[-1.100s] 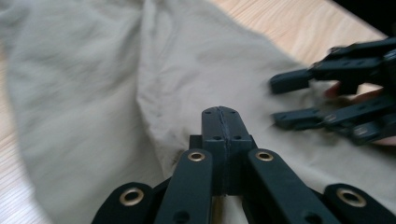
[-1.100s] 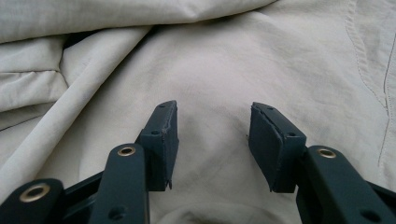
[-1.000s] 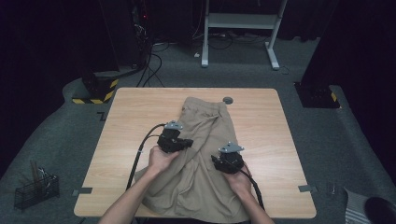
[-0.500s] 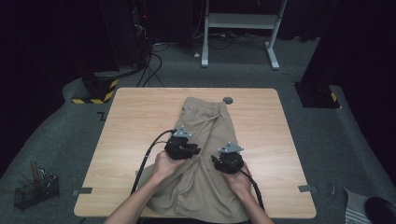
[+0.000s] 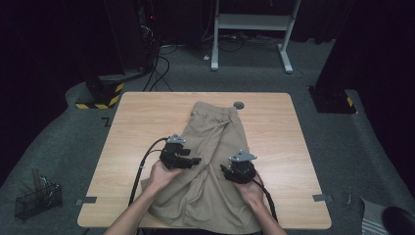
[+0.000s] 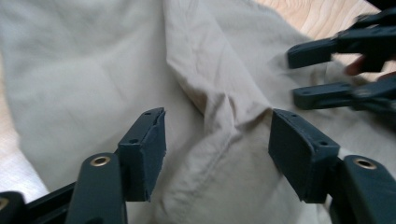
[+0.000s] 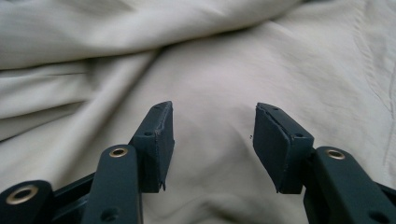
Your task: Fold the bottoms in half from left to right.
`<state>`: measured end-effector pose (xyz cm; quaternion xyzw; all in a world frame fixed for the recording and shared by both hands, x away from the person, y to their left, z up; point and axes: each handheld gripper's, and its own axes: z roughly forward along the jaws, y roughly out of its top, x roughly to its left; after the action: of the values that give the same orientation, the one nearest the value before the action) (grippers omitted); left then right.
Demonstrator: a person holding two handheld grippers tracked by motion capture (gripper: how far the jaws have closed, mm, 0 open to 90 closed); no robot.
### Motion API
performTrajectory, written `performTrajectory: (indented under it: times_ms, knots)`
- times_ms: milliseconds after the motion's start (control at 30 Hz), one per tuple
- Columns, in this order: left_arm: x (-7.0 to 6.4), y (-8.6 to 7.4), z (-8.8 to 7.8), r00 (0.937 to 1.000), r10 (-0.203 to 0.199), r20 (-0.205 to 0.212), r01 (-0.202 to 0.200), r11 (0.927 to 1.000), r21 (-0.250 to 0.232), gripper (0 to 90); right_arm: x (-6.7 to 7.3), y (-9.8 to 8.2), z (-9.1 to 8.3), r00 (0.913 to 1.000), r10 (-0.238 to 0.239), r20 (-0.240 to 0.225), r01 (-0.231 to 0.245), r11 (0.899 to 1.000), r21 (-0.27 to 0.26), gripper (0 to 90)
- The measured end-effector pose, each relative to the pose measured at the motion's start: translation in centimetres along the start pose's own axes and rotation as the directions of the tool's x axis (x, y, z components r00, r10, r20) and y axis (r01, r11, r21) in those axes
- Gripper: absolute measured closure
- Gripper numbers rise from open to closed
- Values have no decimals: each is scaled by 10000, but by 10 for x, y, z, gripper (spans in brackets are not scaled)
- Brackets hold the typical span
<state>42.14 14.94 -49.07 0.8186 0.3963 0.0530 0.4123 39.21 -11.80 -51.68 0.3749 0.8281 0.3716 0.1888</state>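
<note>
Both the left claw (image 6: 217, 154) and right claw (image 7: 214, 149) gape wide, holding nothing; closing over the trousers (image 5: 215, 147) beneath could pinch several layers.

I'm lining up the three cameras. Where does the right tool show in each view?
High view: right tool, lower centre-right, over the beige shorts.
Left gripper view: upper right edge, jaws apart.
Right gripper view: own jaws rising from the bottom, open.
Shared landmark: the beige shorts.

Bare surface (image 5: 137, 122) left and right of the shorts (image 5: 210, 147); a small grey disc (image 5: 239, 104) sits by the far edge.
</note>
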Motion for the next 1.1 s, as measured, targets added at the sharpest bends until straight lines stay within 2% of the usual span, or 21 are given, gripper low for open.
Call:
performTrajectory:
  times_ms: [67, 167, 267, 333, 400, 533, 600, 733, 800, 900, 967, 1067, 1100]
  knots:
    - [-3, -4, 3, 10000, 77, -12, -77, 9999, 86, 384, 8, -1, -5, 9989, -476, -49, 477, 9987, 161, 465]
    - [-6, -6, 7, 9995, 267, -170, -263, 9994, 227, 542, 15, -8, -5, 9955, -897, -314, 910, 9949, 439, 465]
    - [-5, -4, 15, 9990, 432, -130, -423, 9974, 586, 705, 13, -11, -3, 9980, -411, -486, 425, 9987, 272, 460]
    - [-4, -2, 19, 9986, 512, -159, -500, 9962, 709, 808, 14, -9, -1, 9982, -383, -463, 396, 9988, 287, 460]
    - [-4, 0, 21, 9989, 460, -132, -450, 9964, 715, 862, 14, -7, 2, 9982, -422, -434, 433, 9987, 266, 460]
    - [0, 4, 14, 9999, 108, 103, -111, 9995, 288, 881, 13, -2, 7, 9984, -311, -467, 325, 9991, 290, 458]
    - [0, 9, 7, 9998, 105, 158, -106, 9999, 34, 884, 13, 0, 10, 9987, -264, -444, 278, 9992, 301, 458]
    - [-11, 28, -10, 9980, 462, 431, -435, 9971, -630, 885, 14, 8, 19, 9987, -350, -365, 361, 9990, 272, 458]
    - [-20, 39, -13, 9955, 694, 647, -646, 9952, -737, 885, 15, 13, 25, 9987, -375, -355, 385, 9989, 273, 458]
    - [-33, 53, -7, 9914, 920, 929, -850, 9934, -774, 885, 17, 20, 33, 9984, -361, -437, 373, 9989, 285, 458]
    - [-40, 57, 3, 9903, 933, 1028, -868, 9941, -656, 885, 16, 22, 36, 9984, -258, -502, 273, 9991, 311, 447]
    - [-41, 58, 19, 9907, 927, 993, -909, 9956, -226, 885, 13, 19, 31, 9995, 45, -307, -35, 9994, 340, 434]
    - [-40, 56, 24, 9916, 809, 1007, -803, 9967, -94, 885, 12, 17, 27, 9996, 201, -191, -196, 9994, 285, 436]
